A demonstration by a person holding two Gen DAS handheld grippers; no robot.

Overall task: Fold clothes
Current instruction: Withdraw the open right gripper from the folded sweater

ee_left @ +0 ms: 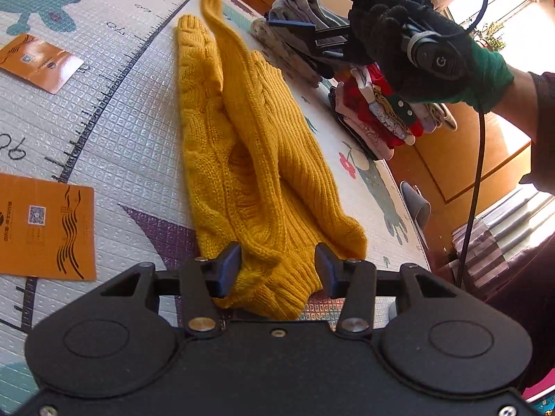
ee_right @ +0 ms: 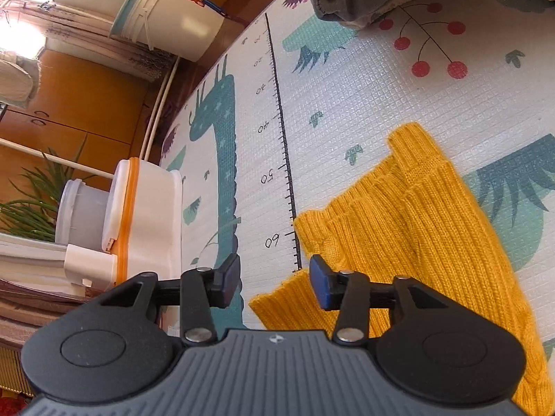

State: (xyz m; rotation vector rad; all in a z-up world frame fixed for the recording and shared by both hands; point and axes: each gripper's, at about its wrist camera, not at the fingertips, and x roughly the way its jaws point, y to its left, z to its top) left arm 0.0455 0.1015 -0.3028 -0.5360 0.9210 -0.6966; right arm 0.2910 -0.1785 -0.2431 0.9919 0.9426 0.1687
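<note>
The sweater (ee_left: pixel 256 159) is chunky mustard-yellow knit, ribbed and cabled, matt and rough. The play mat (ee_left: pixel 138 111) beneath it is foam-like, embossed in a fine square grid with a slight sheen. The orange cards (ee_left: pixel 45 227) look like glossy paper. The left gripper (ee_left: pixel 277 270) is matt black plastic with bright metal screws and dark blue rubbery pads (ee_left: pixel 229 270). The glove (ee_left: pixel 416 59) is black and green knit cloth. The white tub (ee_right: pixel 145 222) is smooth, shiny plastic.
</note>
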